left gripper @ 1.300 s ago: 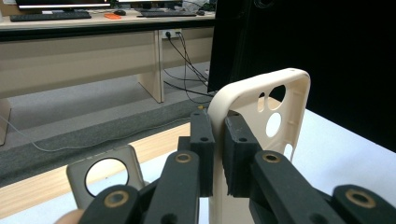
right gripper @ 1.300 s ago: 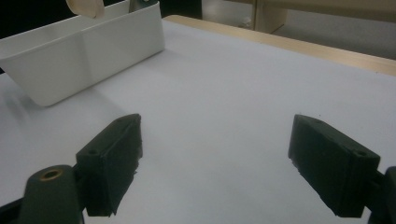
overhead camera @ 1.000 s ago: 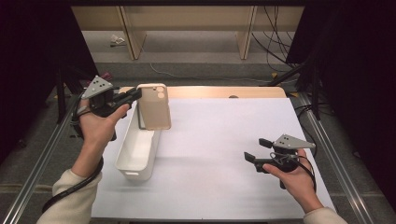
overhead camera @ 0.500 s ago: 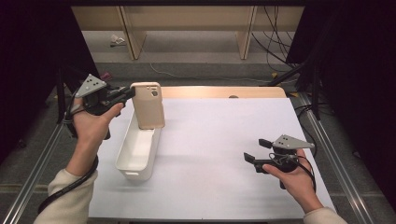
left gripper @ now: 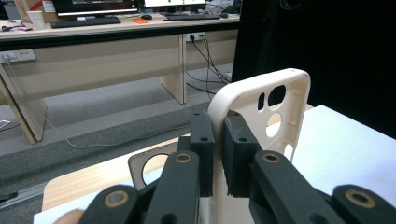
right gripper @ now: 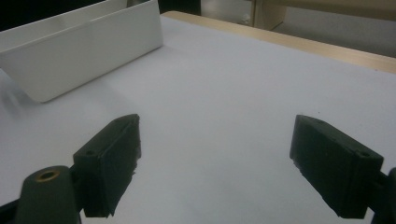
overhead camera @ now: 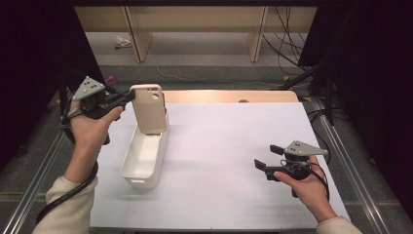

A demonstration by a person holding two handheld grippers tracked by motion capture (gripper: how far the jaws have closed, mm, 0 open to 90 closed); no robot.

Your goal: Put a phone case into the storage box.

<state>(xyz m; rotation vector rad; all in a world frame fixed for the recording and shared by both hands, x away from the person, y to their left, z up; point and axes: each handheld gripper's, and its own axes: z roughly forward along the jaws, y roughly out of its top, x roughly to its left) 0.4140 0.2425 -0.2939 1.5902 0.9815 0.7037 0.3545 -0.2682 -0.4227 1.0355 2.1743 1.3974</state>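
Cream plastic is what your left gripper (overhead camera: 127, 97) clamps: a phone case (overhead camera: 149, 108), pinched by its edge between the two black pads (left gripper: 204, 145). In the left gripper view the jaws stand almost together, one pad on each face of the case's side wall, just below its top corner. You hold the case upright, with the camera cut-outs at its top. Seen from above, it hangs over the far end of the white bin (overhead camera: 142, 158), with its lower edge at or just inside the bin's rim; whether it touches the bin you cannot tell from these views.

That bin lies on the left part of the white sheet (overhead camera: 224, 146), long side running near to far. It sits just right of your left forearm. Under the sheet, the wooden table (overhead camera: 234, 95) shows as a strip along the far edge.

Your right gripper (overhead camera: 268, 157) rests low at the near right of the sheet, well apart from bin and case. Its jaws stand wide, with nothing between them; bare white sheet lies in the gap in the right gripper view, and the bin's wall (right gripper: 84, 51) appears farther off to the left. Your right hand (overhead camera: 306, 187) grips that tool from below, and the jaws point left toward the bin.
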